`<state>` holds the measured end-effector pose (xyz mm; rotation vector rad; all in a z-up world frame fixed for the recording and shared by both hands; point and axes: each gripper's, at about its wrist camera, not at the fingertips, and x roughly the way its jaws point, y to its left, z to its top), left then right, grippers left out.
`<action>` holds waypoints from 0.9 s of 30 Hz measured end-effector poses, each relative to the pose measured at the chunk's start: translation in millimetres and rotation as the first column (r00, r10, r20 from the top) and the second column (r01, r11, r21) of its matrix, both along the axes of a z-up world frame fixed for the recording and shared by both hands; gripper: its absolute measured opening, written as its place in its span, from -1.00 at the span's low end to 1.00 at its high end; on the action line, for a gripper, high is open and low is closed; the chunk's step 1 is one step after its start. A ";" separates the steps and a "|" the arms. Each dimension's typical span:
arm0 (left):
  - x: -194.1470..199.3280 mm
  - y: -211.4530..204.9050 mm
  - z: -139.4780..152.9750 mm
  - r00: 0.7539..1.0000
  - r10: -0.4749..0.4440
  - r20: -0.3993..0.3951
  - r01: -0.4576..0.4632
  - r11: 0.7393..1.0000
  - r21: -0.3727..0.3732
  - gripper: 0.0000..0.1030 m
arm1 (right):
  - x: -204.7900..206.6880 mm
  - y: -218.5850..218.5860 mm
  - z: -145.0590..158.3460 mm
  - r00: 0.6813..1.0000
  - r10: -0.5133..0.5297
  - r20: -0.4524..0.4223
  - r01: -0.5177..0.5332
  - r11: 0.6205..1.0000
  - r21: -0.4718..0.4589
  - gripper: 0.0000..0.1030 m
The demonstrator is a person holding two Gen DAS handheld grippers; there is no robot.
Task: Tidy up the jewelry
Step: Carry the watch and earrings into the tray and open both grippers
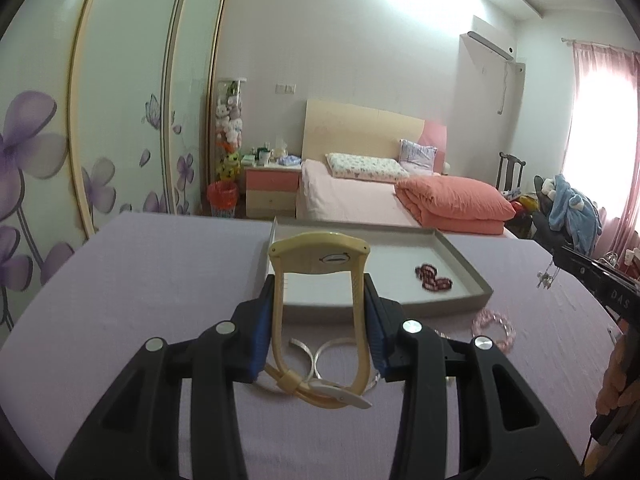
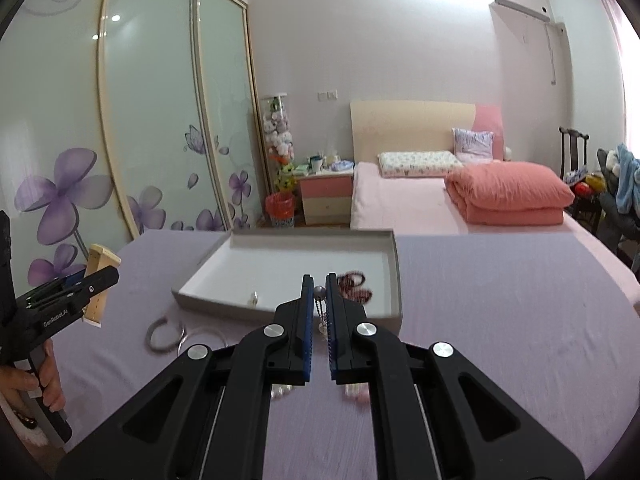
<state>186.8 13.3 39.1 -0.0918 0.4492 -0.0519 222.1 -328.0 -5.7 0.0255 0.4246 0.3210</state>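
My left gripper (image 1: 319, 285) is shut on a cream wristwatch (image 1: 320, 258), held above the lilac table cloth with its strap hanging back between the blue pads. In the right wrist view that gripper (image 2: 105, 280) and the watch (image 2: 103, 258) hover at the left. My right gripper (image 2: 319, 282) is shut on a small pearl drop earring (image 2: 319, 293) whose chain dangles down. It is raised in front of the grey tray (image 2: 397, 268). A dark red bead bracelet (image 2: 356, 286) lies in the tray.
Silver bangles (image 1: 316, 350) lie on the cloth in front of the tray (image 1: 470, 274), and a pink bead bracelet (image 1: 494, 330) lies to their right. A small shiny piece (image 2: 254, 298) sits in the tray's near left. A bed and a wardrobe stand beyond the table.
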 end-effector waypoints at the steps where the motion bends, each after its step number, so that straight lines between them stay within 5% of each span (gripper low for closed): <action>1: 2.7 -0.9 1.9 1.000 -0.002 0.008 0.002 1.000 0.002 -0.22 | 3.6 1.6 2.6 1.000 0.000 0.013 0.000 1.000 -0.007 -0.87; 27: 113.0 -17.6 5.4 0.997 -0.020 0.072 0.022 1.000 -0.018 -0.22 | 112.8 25.7 0.8 0.998 -0.002 0.058 0.001 1.000 0.018 -0.87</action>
